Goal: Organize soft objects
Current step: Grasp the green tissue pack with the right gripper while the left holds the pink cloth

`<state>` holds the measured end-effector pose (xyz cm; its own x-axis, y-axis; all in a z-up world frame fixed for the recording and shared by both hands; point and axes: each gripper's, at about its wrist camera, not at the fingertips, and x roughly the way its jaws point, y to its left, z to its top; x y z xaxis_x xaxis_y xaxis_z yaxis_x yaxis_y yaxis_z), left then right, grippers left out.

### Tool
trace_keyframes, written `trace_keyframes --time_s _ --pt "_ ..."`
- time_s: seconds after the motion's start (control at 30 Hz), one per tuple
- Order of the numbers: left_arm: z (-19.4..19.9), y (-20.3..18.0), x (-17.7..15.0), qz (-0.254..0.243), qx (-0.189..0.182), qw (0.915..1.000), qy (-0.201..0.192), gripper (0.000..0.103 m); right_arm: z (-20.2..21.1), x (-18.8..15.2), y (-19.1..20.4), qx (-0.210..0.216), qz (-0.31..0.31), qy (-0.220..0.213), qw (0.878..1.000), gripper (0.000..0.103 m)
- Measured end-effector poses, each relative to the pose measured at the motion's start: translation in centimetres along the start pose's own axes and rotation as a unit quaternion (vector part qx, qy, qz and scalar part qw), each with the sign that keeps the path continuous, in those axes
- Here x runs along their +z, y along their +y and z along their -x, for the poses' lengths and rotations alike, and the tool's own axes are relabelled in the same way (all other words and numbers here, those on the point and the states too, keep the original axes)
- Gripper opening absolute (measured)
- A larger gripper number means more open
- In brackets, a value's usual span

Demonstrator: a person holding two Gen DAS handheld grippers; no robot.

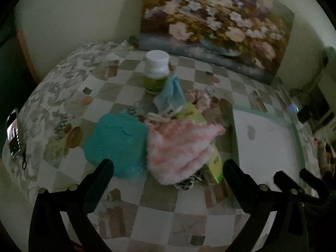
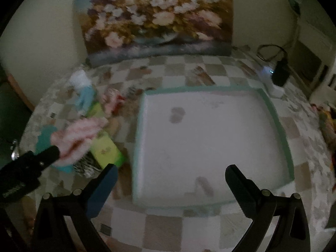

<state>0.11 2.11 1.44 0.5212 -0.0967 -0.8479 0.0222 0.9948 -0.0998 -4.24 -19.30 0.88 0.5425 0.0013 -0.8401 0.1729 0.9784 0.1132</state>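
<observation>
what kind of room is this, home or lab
Most likely a home, perhaps a dining corner: a table under a checked, leaf-bordered tablecloth, a large floral painting leaning on the wall, and household bits such as a white-capped green bottle beside fluffy pink-and-white cloth.

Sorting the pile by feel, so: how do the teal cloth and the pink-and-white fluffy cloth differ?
The teal cloth is one solid colour; the pink-and-white fluffy cloth is striped. The teal cloth lies flat on the tablecloth, while the pink one is draped over a green box. The teal one looks squarish, the pink one bunched. Both look soft and lie side by side.
</observation>
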Motion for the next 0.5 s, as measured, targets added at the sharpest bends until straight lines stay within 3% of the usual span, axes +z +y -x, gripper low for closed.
trace_keyframes --time_s 0.1,0.33,0.5 --pt "0.0 0.7 0.2 0.016 -0.005 0.9999 0.001 0.103 -1.0 0.4 1.6 0.031 0.023 0.014 0.999 0.103" --pt "1.1 0.0 1.7 0.012 0.009 0.9998 -0.011 0.103 -2.3 0.9 4.6 0.057 0.07 0.019 0.996 0.103" --pt "0.3 -0.7 2.2 0.016 0.003 0.9994 0.032 0.103 -3.2 1.5 6.0 0.067 0.093 0.034 0.993 0.103"
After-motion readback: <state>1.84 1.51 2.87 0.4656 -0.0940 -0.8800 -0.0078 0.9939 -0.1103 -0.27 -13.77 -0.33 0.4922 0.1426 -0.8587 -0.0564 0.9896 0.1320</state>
